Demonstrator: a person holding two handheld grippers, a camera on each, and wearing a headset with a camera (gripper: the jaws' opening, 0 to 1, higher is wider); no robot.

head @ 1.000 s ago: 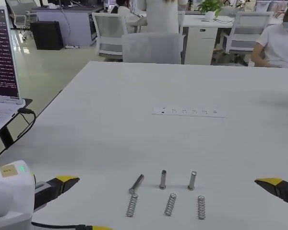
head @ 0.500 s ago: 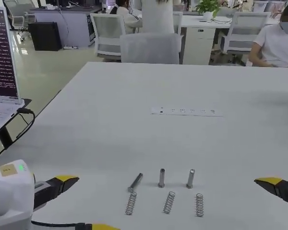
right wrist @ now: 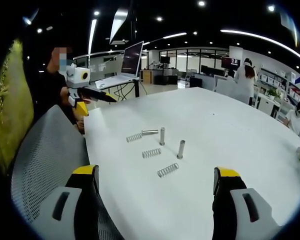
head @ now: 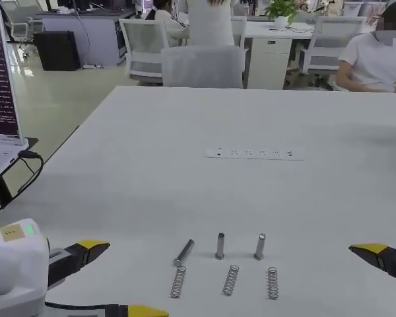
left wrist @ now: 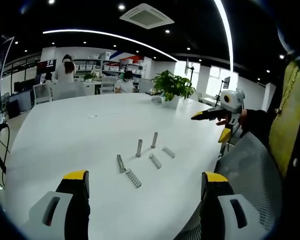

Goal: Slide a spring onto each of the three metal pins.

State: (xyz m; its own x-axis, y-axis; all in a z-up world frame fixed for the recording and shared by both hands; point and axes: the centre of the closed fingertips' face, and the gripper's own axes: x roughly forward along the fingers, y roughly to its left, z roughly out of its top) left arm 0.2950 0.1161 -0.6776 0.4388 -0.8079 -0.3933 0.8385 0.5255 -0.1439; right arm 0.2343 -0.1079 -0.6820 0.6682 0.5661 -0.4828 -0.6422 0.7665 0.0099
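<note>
In the head view, found three metal pins (head: pixel 220 246) ranged in a row near the front of the white table (head: pixel 185 165), the left pin (head: pixel 184 252) lying on its side, the other two standing upright. Saw three springs (head: pixel 230 279) lying flat just in front, one before each pin, none threaded on and none touching a pin as far as could be told. Spotted the left gripper (head: pixel 125 278) low at the left, jaws spread wide and holding nothing, well apart from the parts. Read the right gripper (right wrist: pixel 156 172) in the right gripper view as likewise wide open and empty, the pins and springs lying beyond its jaws; caught one yellow fingertip (head: pixel 368 250) of it at the right edge of the head view. Against a second before, noted just a slight drift of the whole picture, put down to the headset moving; found pins, springs and both grippers keeping much the same stations relative to one another. Judged the task not yet begun: no spring lifted, all three pins bare. Reckoned the fallen left pin likely to need steadying with one gripper while threading with the other.
</note>
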